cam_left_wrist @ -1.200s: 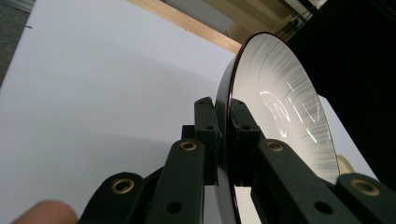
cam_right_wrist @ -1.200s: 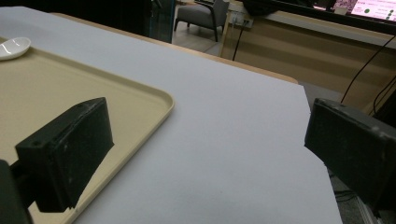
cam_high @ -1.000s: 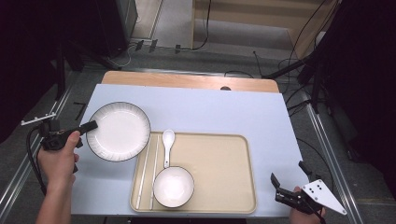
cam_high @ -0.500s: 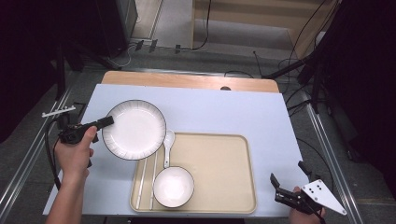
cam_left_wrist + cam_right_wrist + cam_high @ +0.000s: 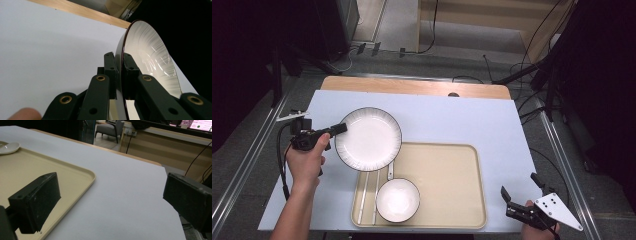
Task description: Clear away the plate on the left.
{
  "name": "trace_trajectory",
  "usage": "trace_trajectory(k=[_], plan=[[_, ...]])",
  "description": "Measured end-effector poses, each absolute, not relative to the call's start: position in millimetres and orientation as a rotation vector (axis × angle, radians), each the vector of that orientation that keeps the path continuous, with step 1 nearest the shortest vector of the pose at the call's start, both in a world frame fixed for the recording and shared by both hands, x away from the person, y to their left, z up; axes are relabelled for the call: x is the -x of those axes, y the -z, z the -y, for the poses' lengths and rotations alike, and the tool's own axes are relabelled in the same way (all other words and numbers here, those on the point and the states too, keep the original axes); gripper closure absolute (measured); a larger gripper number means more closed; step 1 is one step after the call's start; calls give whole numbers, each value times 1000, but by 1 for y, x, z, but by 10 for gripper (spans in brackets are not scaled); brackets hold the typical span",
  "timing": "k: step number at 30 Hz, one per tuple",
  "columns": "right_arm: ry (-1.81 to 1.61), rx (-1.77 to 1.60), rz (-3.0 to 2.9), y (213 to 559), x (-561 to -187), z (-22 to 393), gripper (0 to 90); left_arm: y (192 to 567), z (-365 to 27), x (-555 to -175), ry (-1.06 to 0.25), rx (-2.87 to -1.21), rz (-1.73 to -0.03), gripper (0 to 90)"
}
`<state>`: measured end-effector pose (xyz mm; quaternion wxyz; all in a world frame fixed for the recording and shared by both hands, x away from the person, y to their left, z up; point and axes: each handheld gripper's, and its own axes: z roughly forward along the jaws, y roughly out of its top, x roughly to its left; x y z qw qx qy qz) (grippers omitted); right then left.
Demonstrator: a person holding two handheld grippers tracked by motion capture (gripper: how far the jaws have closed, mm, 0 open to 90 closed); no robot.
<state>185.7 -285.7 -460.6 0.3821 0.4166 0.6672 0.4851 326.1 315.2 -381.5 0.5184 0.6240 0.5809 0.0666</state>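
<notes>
Plate [image 5: 368,139] — rim clamped in left hand-held gripper [image 5: 340,129].

The plate [image 5: 368,138] covers the top left corner of the tray [image 5: 447,195], most of the spoon [image 5: 390,172] and the far ends of the chopsticks [image 5: 368,197].

A: Where's the plate [image 5: 368,138]?
B: Over the tray's [image 5: 447,185] far left corner, covering most of a spoon [image 5: 390,171], I think.
A: And on the tray?
B: Bowl [image 5: 398,199] near front, chopsticks [image 5: 368,196] left of it
</notes>
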Motion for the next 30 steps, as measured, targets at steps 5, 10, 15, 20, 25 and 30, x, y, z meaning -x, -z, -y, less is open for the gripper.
trace_trajectory(k=[5,10,15,20,25,30], plan=[[-1240,-1056,-1697,460,-185,285,14,382,-304,-330,-153,-1516,-1386,847],[-1241,-1055,-1695,459,-185,285,14,382,-288,-334,-145,-1533,-1369,847],[-1243,-1056,-1697,459,-184,284,15,383,-272,-339,-133,-1554,-1354,847],[-1242,-1052,-1695,459,-184,284,14,384,-257,-344,-115,-1573,-1336,847],[-1243,-1051,-1695,459,-185,284,14,386,-240,-350,-97,-1596,-1314,846],[-1244,-1054,-1693,459,-184,285,14,389,-222,-356,-75,-1629,-1292,846]])
